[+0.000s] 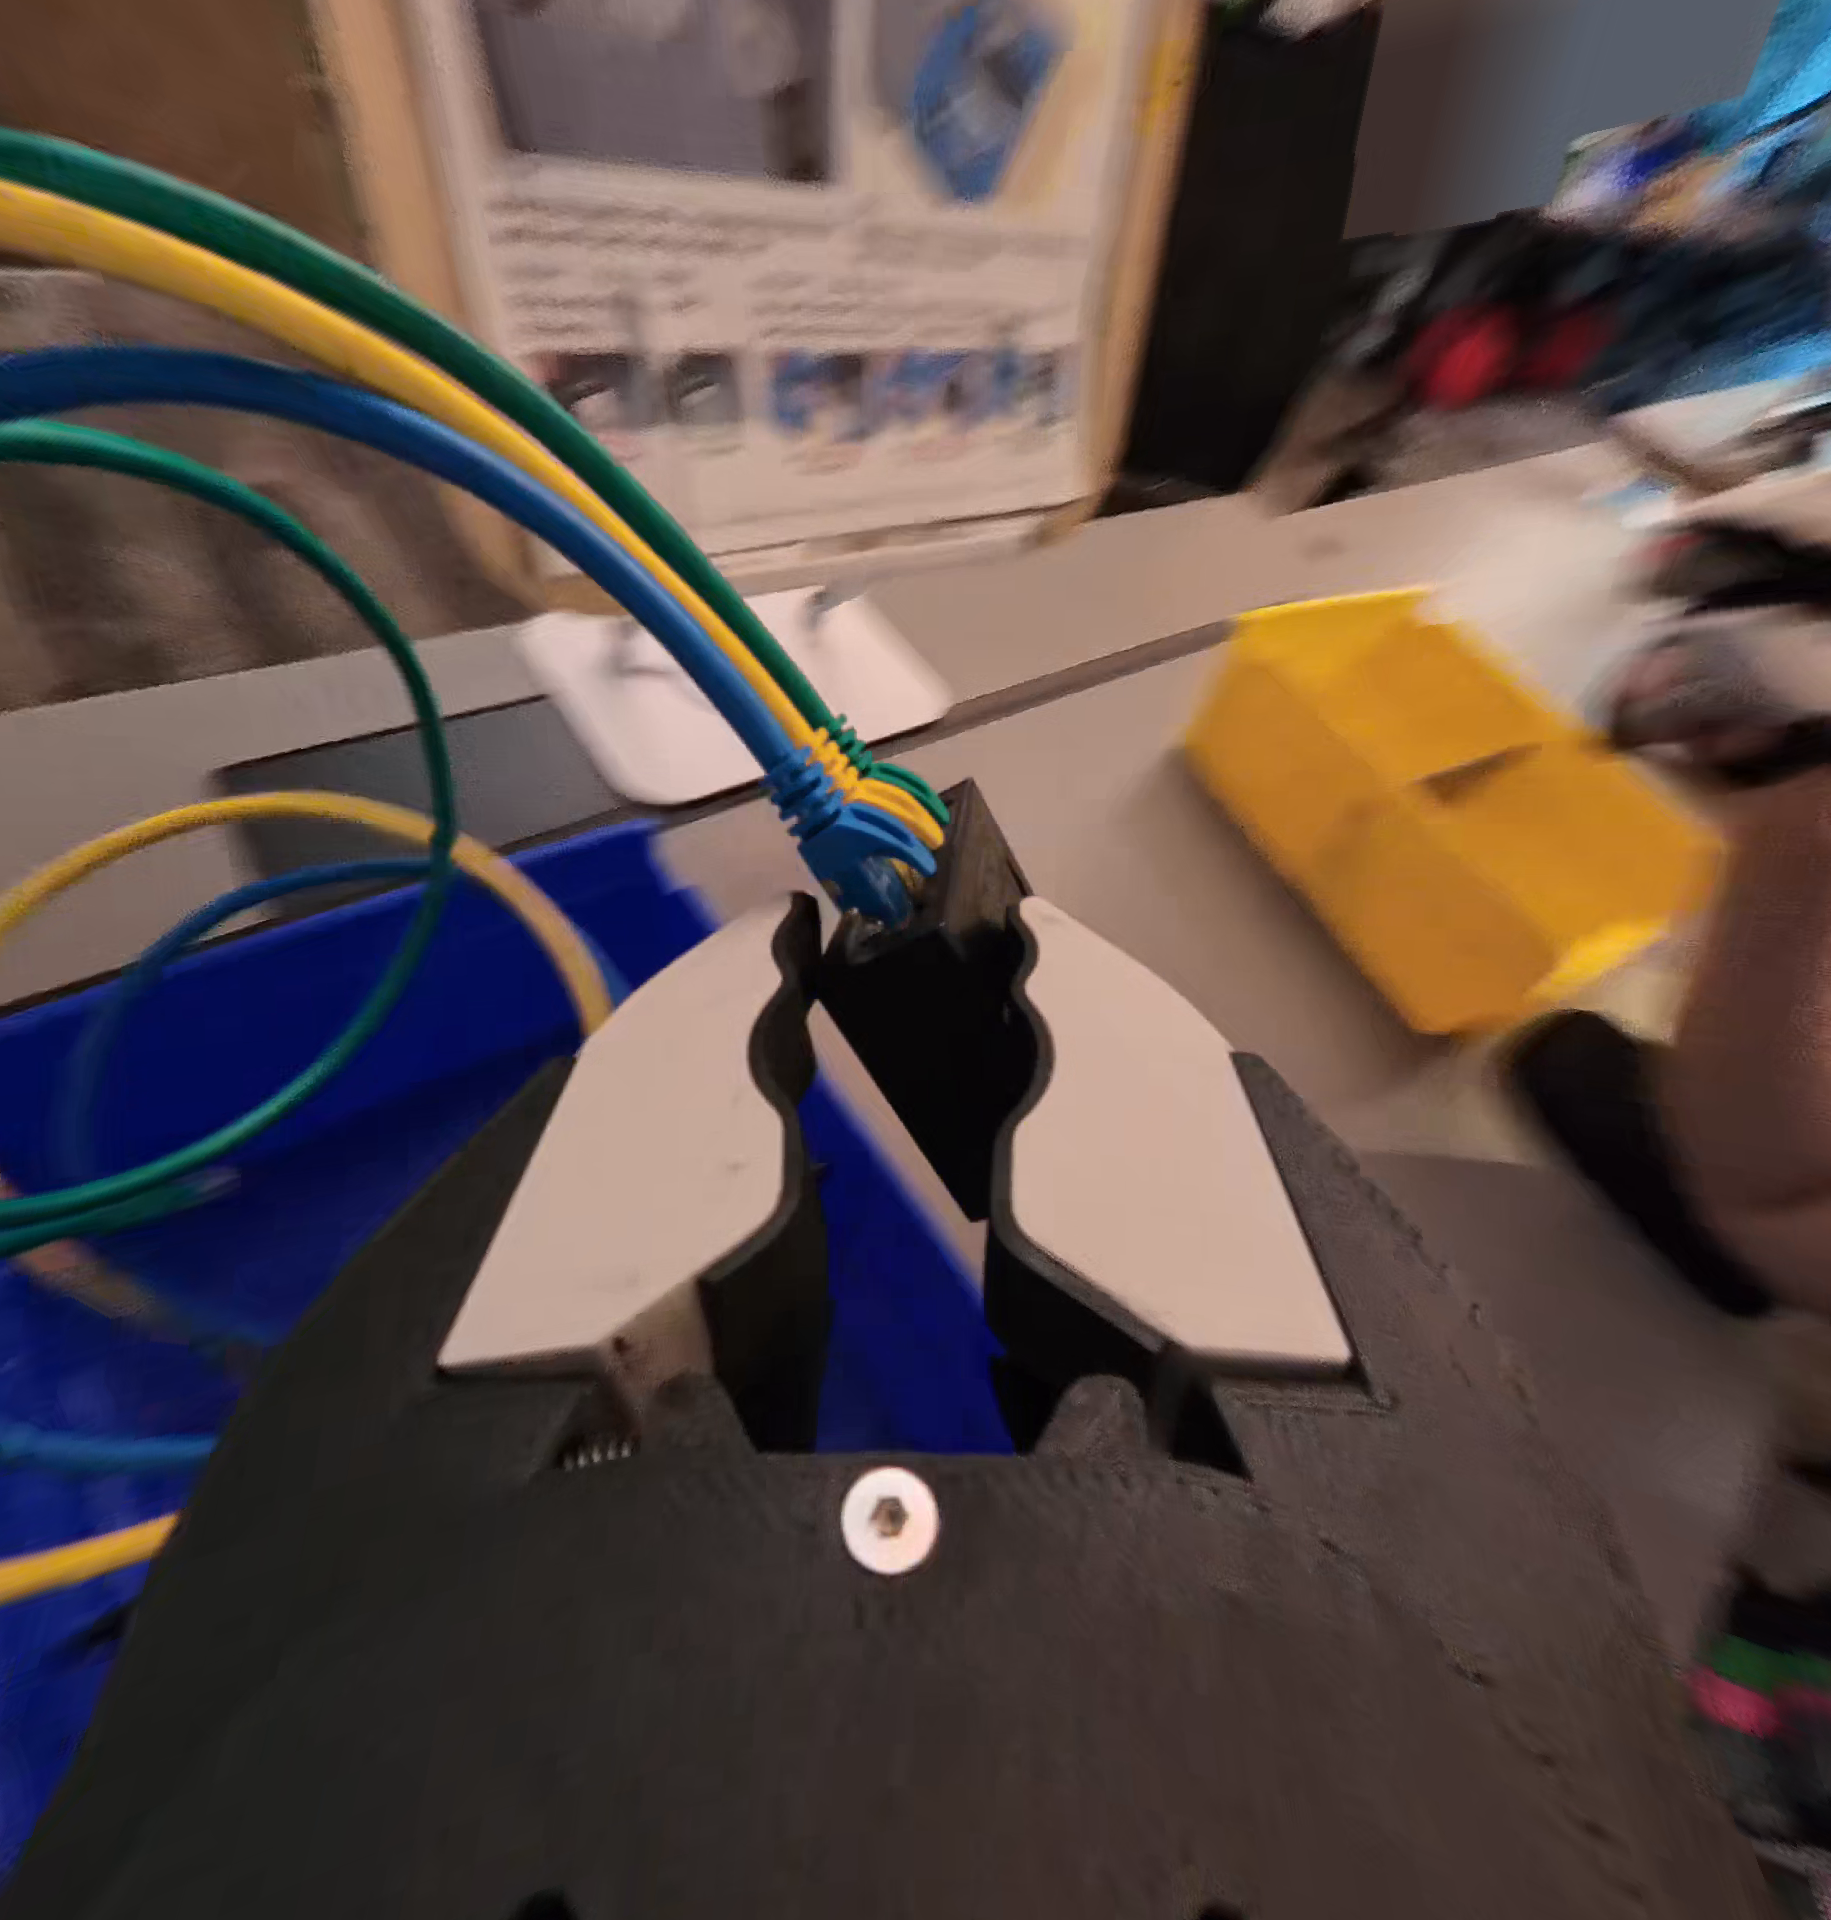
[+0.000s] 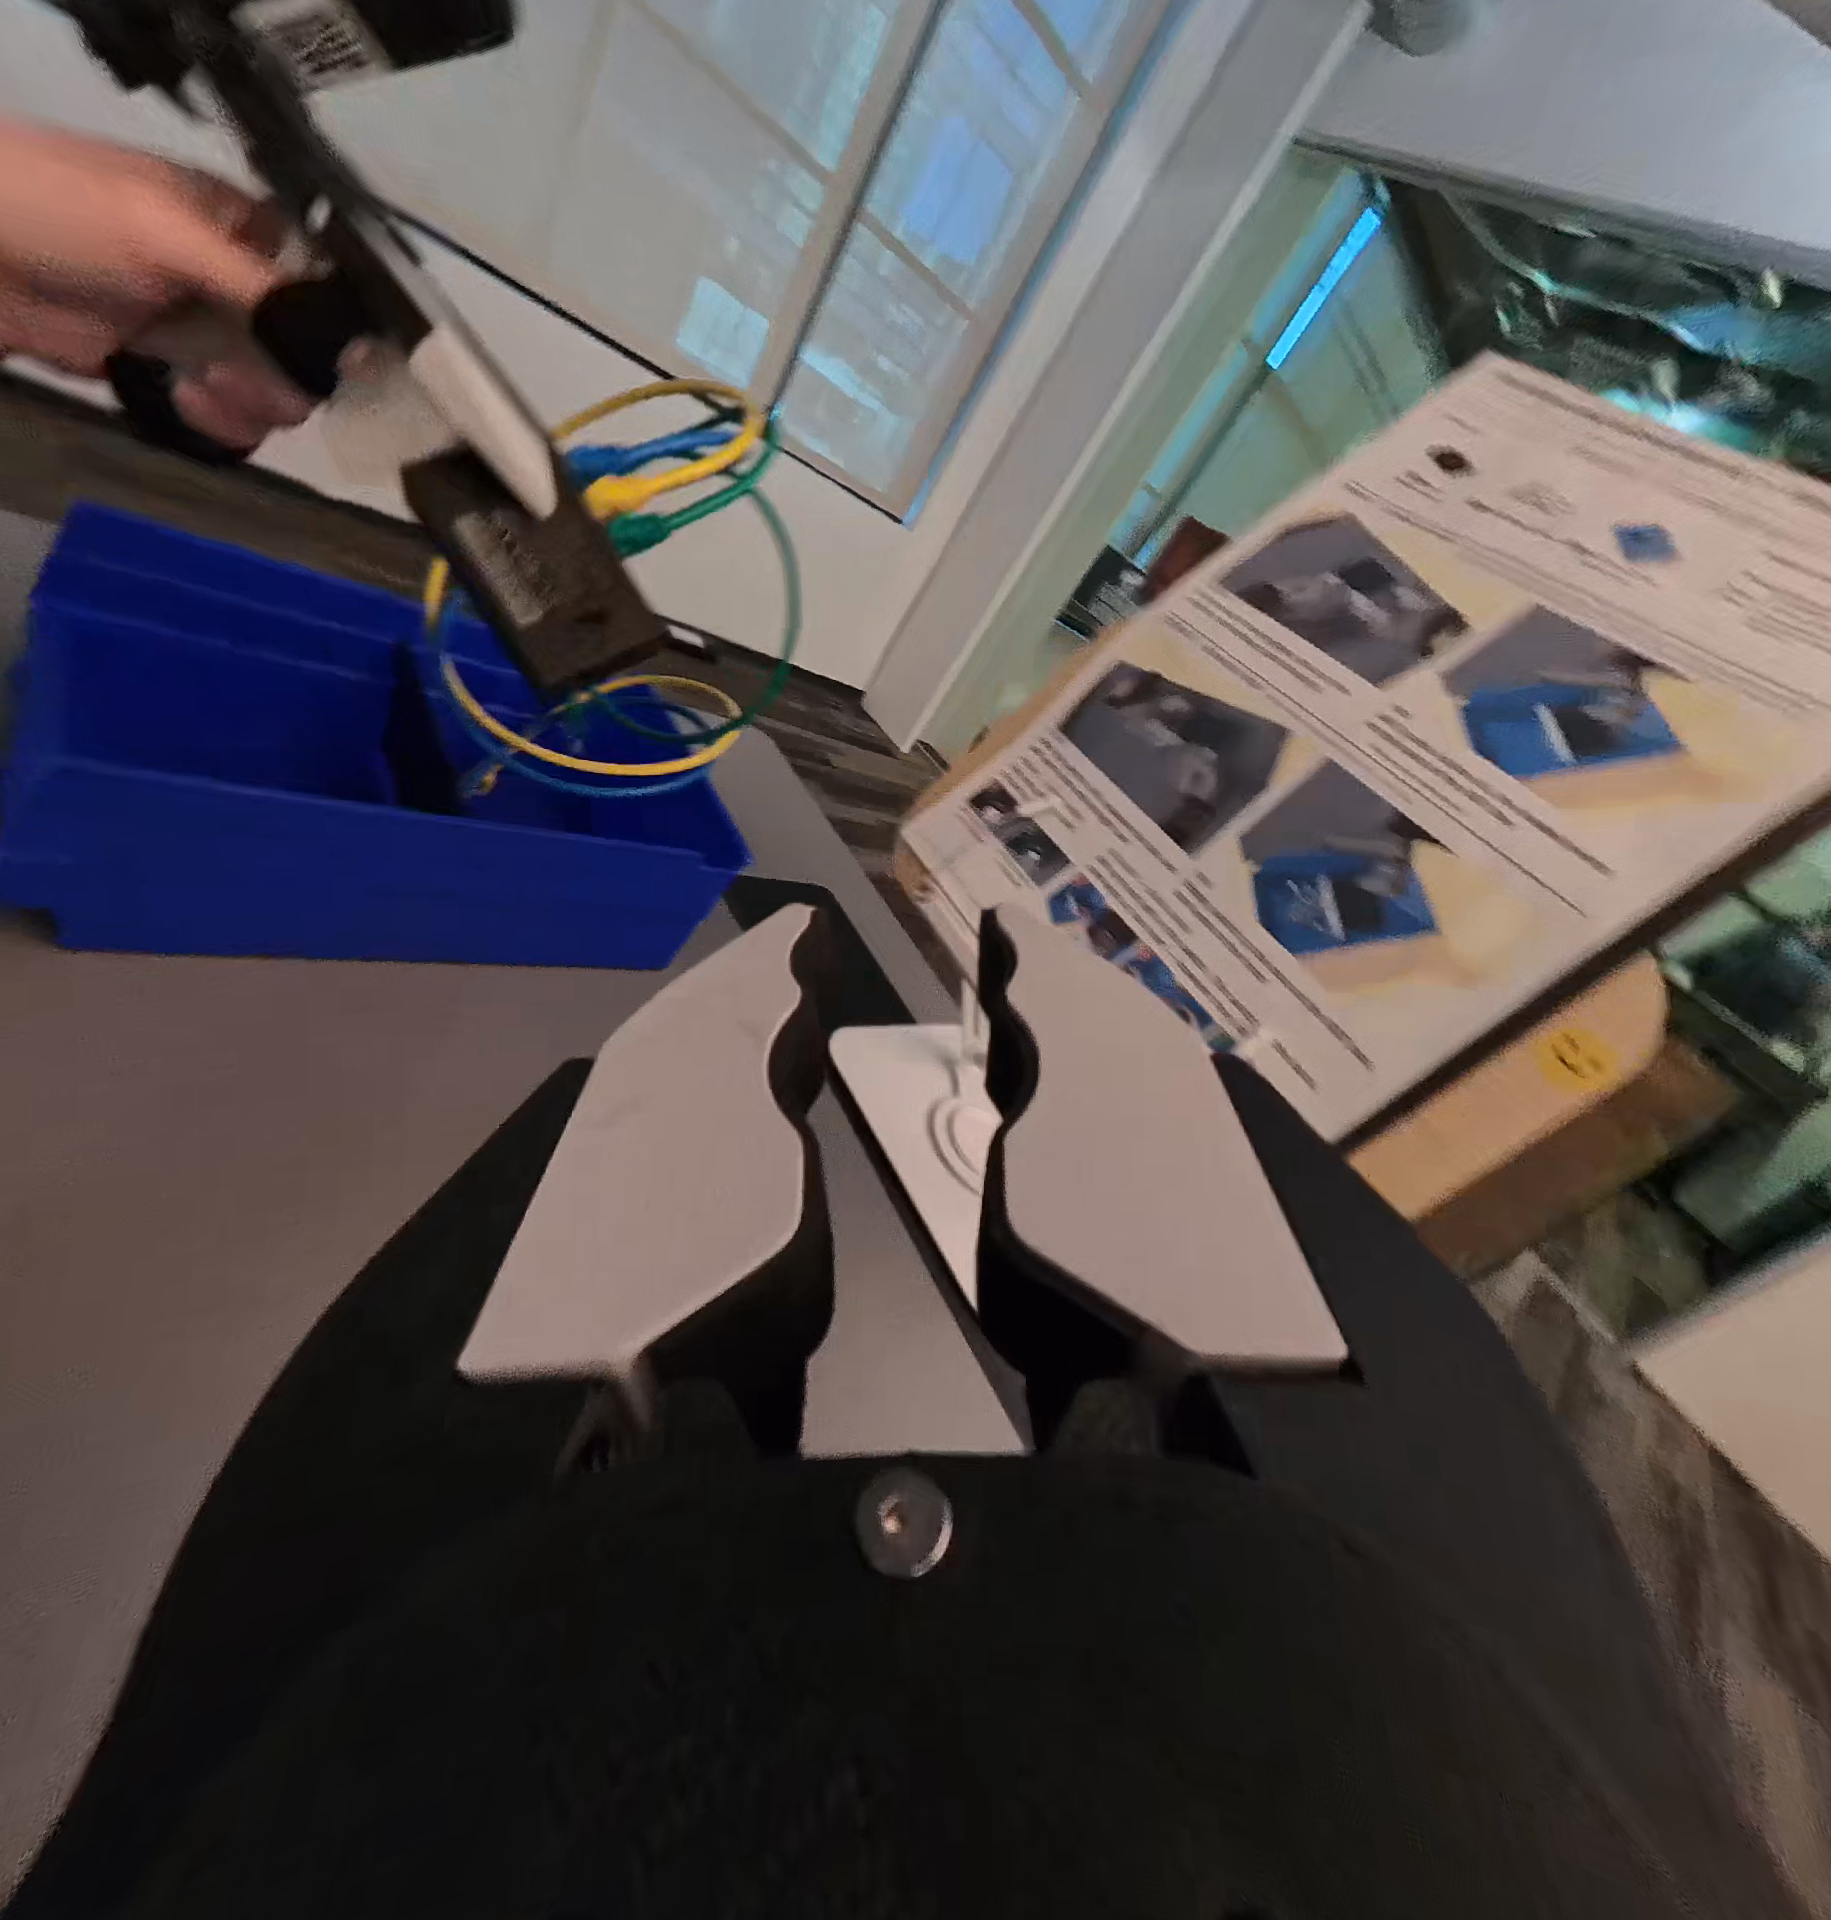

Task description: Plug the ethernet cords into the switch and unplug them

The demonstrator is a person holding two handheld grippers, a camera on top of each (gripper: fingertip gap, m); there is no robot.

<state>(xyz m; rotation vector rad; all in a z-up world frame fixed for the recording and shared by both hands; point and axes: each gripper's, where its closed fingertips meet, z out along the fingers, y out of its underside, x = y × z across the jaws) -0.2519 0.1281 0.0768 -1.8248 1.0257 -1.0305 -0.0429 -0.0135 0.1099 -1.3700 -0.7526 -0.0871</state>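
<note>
The left gripper [image 1: 916, 935] clamps one black switch [image 1: 932, 1039], lifted above one blue bin [image 2: 267, 831] on the table [image 2: 215, 1143]. Three ethernet cords [image 1: 859, 821], blue, yellow and green, are plugged in. The right gripper [image 2: 895, 935] is open, empty.

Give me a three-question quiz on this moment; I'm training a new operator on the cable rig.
1. True or false: the left gripper holds the black switch off the table.
2. How many cords are plugged into the switch: A two, B three, C five?
3. Fill in: the right gripper holds ____.

Key: 1 true, it hangs above the blue bin in the right wrist view. 2 B: blue, yellow, green. 3 nothing; its jaws stand apart, only a white stand base lies beyond them.
</note>
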